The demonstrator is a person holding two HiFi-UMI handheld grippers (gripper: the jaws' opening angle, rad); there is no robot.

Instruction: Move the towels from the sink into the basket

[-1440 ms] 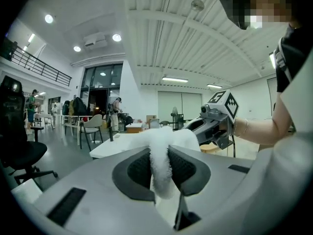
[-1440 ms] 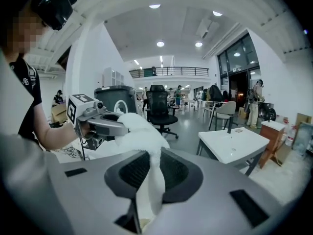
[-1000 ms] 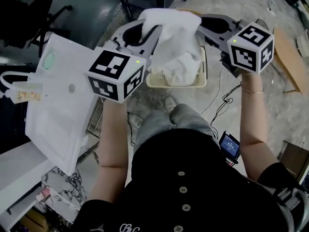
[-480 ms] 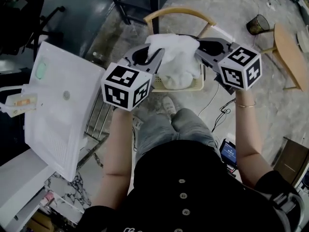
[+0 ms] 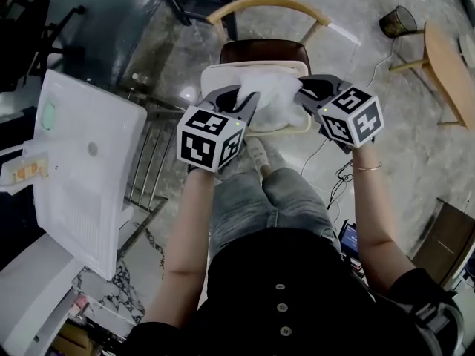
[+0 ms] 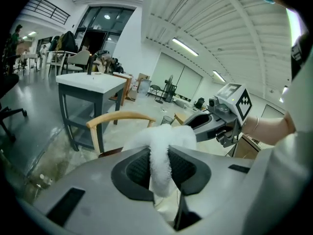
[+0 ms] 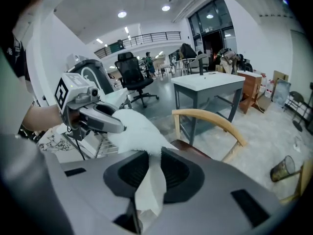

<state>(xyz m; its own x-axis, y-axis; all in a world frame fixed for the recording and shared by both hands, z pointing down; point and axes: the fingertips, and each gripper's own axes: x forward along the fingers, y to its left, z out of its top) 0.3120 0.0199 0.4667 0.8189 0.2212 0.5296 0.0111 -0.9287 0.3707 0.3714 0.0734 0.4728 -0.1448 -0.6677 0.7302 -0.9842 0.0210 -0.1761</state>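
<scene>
At the far left of the head view lies the white sink (image 5: 82,162), tilted in the frame and well apart from everything else in play. To its right the person's left arm reaches forward with the left gripper (image 5: 249,99), which points down and forward. In the left gripper view its jaws are clenched on a fold of the white towel (image 6: 161,143), the fluffy cloth pinched between the ribbed pads and bunching up above them.

The towel (image 5: 273,93) hangs between the two grippers, directly over the cream basket (image 5: 223,68). The basket sits on the seat of a chair (image 5: 267,4) with a curved wooden back. The towel's lower part lies within the basket's outline, but whether it touches the bottom cannot be told.

On the right, the right gripper (image 5: 301,88) meets the towel from the other side. In the right gripper view its jaws are clamped on the cloth (image 7: 142,136) too, with a flap hanging down between the pads, and the left gripper (image 7: 105,124) shows opposite.

Farther right on the floor stand a wire waste bin (image 5: 398,21) and a wooden table (image 5: 445,58).
</scene>
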